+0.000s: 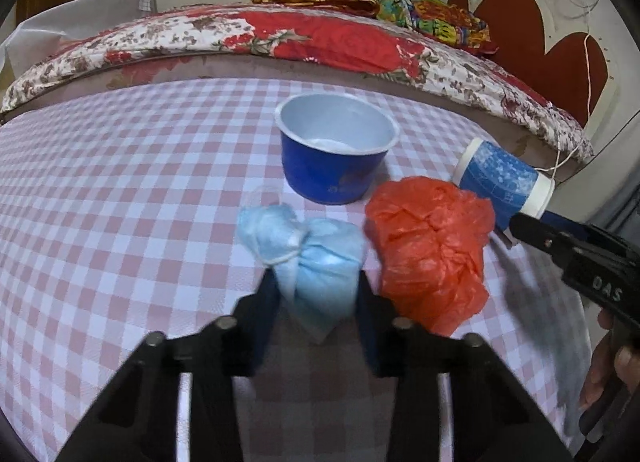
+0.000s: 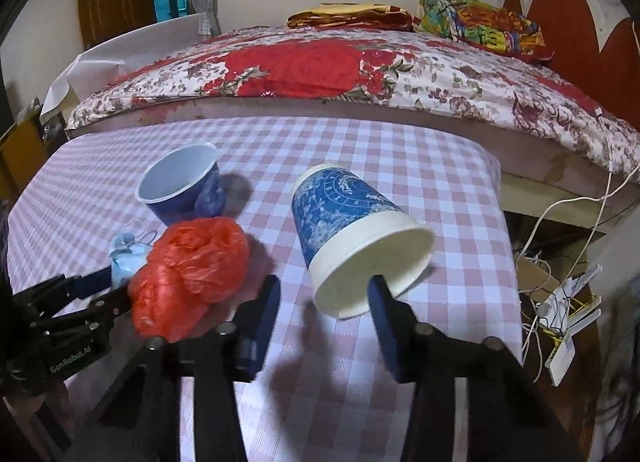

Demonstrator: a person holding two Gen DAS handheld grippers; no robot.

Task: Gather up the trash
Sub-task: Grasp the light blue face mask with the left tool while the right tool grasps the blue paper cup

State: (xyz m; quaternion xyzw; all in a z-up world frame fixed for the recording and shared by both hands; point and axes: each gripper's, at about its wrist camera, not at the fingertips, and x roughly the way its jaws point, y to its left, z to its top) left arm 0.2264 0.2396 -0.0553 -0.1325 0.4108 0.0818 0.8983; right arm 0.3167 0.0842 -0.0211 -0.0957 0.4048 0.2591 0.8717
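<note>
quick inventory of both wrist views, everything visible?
tablecloth: 1, pink-white check, covers the table
bowl: 1, blue, upright, mid-table
face mask: 1, light blue, bunched, between left jaws
plastic bag: 1, red, crumpled, beside mask
paper cup: 1, blue-white, on its side, rim around one right finger
bed cover: 1, red floral, behind table
folded cloths: 2, yellow and multicolour, on bed
cables: several, white, right of table
left gripper: 1, black, pressing mask
right gripper: 1, black, open
</note>
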